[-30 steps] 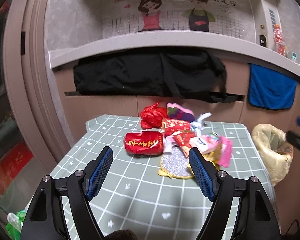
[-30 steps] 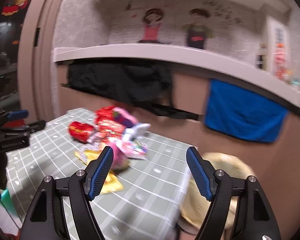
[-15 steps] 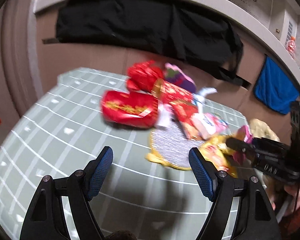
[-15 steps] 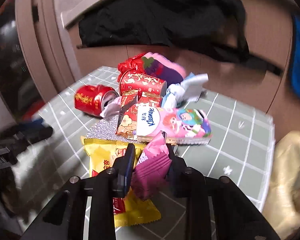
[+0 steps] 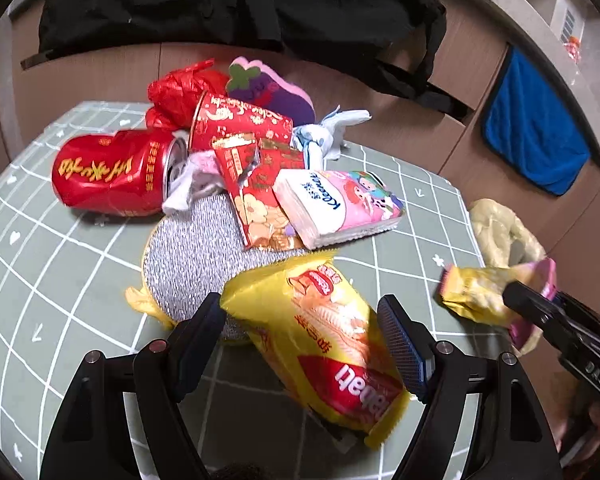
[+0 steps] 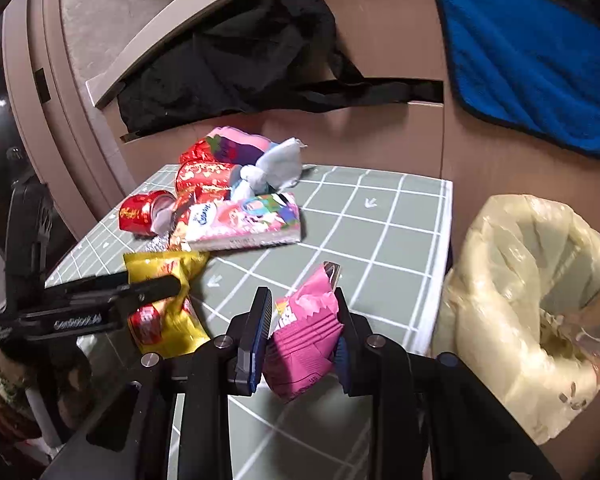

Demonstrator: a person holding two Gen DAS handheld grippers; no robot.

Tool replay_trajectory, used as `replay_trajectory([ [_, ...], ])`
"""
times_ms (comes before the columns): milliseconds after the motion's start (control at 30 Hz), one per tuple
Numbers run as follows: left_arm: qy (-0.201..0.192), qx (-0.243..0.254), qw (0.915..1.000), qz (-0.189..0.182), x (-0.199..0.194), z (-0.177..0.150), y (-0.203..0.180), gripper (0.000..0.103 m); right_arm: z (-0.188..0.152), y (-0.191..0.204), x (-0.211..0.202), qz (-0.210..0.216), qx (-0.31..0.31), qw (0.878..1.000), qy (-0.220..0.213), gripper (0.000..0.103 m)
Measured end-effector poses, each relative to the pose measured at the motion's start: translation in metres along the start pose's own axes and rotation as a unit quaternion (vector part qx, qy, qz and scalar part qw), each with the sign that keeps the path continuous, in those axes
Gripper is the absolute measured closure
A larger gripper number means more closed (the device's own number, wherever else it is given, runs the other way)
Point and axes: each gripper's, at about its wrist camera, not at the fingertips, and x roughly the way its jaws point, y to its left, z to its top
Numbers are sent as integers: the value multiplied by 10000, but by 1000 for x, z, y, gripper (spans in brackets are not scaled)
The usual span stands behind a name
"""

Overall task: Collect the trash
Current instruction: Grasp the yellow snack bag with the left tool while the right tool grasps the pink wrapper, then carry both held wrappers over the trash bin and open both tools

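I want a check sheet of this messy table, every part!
Surface: green checked tablecloth.
Job's things: red can lying on its side; tissue pack; yellow snack bag; pink wrapper; lined bin beside the table.
Clutter: silver scrubber, purple sponge.
Grippers: left gripper open around the yellow snack bag; right gripper shut on the pink wrapper.
Cables: nothing seen.
Surroundings: blue towel, black bag.

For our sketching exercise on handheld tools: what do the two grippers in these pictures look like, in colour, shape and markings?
Both match. The left gripper has two glossy black angular arms with round silver pivot bolts, ending in flat fingers faced with blue ribbed pads. The right gripper has the same black arms, silver bolts and blue pads. Seen from the side, each body carries small white lettering, too blurred to read. No cables or sleeves show.
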Motion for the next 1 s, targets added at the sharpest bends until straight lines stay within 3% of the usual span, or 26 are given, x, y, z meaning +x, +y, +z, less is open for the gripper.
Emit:
replay_trajectory([
  [67, 50, -42, 10000, 12, 2, 1, 1, 27, -3, 0, -1, -14, -24, 10000, -30, 77],
  [200, 113, -167, 9997, 108, 0, 3, 7, 43, -3, 2, 1, 21, -8, 10000, -61, 77],
  [433, 276, -456, 9986, 75, -4, -1, 14, 49, -3, 10, -1, -87, -162, 9997, -163, 77],
  [600, 278, -546, 9981, -56, -11, -5, 13, 79, -5, 11, -5, -81, -197, 9996, -174, 77],
  [833, -465, 42, 9988, 129, -47, 3, -19, 87, 1, 11, -24, -65, -179, 9989, -429, 77],
  [1000, -1197, 507, 9906, 431, -82, 19, -48, 87, 18, 17, -49, -80, -416, 9959, -800, 77],
])
